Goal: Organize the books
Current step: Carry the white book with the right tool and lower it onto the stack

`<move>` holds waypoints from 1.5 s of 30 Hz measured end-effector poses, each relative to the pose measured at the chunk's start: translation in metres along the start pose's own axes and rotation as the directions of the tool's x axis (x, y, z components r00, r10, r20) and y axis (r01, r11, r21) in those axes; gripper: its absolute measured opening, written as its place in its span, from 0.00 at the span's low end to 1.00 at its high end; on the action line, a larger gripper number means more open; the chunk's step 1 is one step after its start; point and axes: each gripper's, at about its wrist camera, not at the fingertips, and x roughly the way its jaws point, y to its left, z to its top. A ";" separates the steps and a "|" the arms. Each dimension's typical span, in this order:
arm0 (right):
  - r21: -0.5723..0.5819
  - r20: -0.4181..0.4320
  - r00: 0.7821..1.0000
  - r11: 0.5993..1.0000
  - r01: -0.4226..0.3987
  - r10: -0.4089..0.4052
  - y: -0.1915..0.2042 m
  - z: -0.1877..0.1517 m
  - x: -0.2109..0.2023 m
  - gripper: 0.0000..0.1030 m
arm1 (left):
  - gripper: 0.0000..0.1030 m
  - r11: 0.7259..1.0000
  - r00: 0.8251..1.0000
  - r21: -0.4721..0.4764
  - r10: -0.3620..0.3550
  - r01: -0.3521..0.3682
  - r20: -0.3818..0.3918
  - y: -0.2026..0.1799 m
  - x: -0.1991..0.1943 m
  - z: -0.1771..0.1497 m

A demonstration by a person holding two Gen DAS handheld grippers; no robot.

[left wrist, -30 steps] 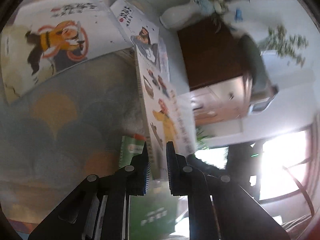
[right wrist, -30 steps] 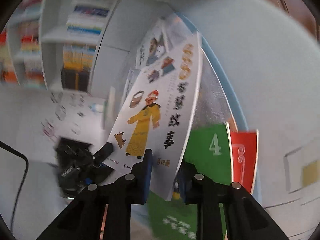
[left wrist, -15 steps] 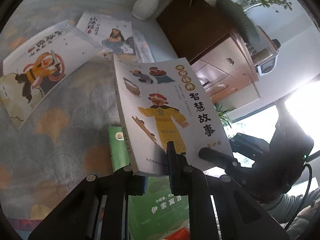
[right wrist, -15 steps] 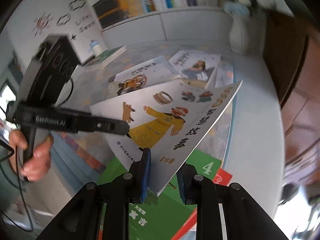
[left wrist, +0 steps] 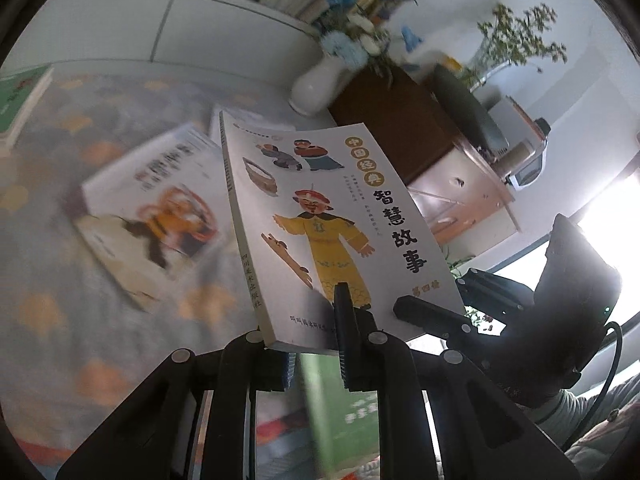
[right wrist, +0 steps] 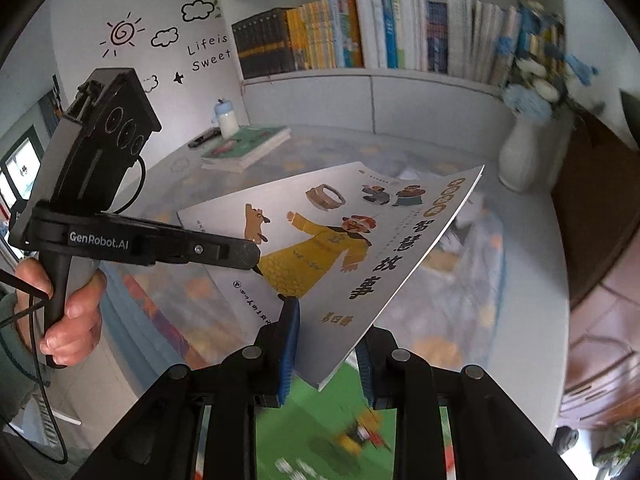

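Observation:
Both grippers hold one white picture book with a yellow-robed figure on its cover (left wrist: 320,216), lifted above the table. My left gripper (left wrist: 316,356) is shut on its near spine corner. My right gripper (right wrist: 326,344) is shut on the book's (right wrist: 340,248) other near corner. The left gripper also shows in the right wrist view (right wrist: 224,252), and the right gripper in the left wrist view (left wrist: 432,316). A green book (right wrist: 328,432) lies below on the patterned tablecloth. Another white book with an orange figure (left wrist: 156,212) lies further back.
A white vase of blue flowers (right wrist: 524,148) stands at the table's far right by a brown cabinet (left wrist: 404,128). A stack of books with a green cover (right wrist: 248,146) and a bottle (right wrist: 226,118) sit far left. Bookshelves (right wrist: 360,36) line the wall.
The held book has tipped from near upright to a flatter, face-up tilt and been carried higher over the table, both grippers still clamped on it.

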 end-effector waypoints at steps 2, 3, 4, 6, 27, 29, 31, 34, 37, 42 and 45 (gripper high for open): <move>-0.004 0.001 1.000 1.000 0.008 -0.008 0.019 0.017 0.014 0.25 | 0.12 1.000 1.000 -0.007 -0.002 0.002 0.000 0.024 -0.015 0.012; -0.002 0.001 1.000 1.000 0.011 -0.011 0.028 0.027 0.020 0.25 | 0.12 1.000 1.000 -0.006 0.002 -0.002 0.004 0.030 -0.022 0.016; 0.002 0.003 1.000 1.000 0.010 -0.010 0.037 0.035 0.027 0.25 | 0.12 1.000 1.000 -0.003 0.008 -0.008 0.008 0.040 -0.030 0.022; 0.008 0.015 1.000 1.000 0.001 -0.001 0.054 0.053 0.042 0.25 | 0.12 1.000 1.000 0.003 0.020 -0.020 0.014 0.057 -0.044 0.031; -0.086 0.084 0.995 0.995 -0.041 0.048 0.185 0.199 0.172 0.26 | 0.13 0.996 0.988 -0.002 0.087 -0.087 0.128 0.215 -0.139 0.115; -0.088 0.084 0.995 0.995 -0.042 0.049 0.193 0.211 0.187 0.27 | 0.13 0.995 0.986 -0.014 0.095 -0.094 0.136 0.232 -0.142 0.122; -0.086 0.078 0.996 0.995 -0.047 0.054 0.198 0.221 0.202 0.27 | 0.13 0.995 0.985 -0.032 0.102 -0.099 0.142 0.250 -0.145 0.129; -0.084 0.062 0.996 0.994 -0.063 0.069 0.206 0.235 0.229 0.28 | 0.14 0.992 0.981 -0.053 0.122 -0.115 0.148 0.277 -0.147 0.138; -0.042 0.034 0.993 0.993 -0.112 0.114 0.208 0.251 0.264 0.28 | 0.15 0.985 0.974 -0.072 0.164 -0.154 0.155 0.308 -0.144 0.143; -0.045 -0.021 0.992 0.991 -0.125 0.124 0.217 0.269 0.319 0.28 | 0.16 0.977 0.973 -0.156 0.169 -0.145 0.159 0.358 -0.135 0.150; -0.037 -0.047 0.989 0.989 -0.143 0.141 0.217 0.276 0.346 0.29 | 0.16 0.971 0.970 -0.190 0.178 -0.146 0.164 0.381 -0.131 0.152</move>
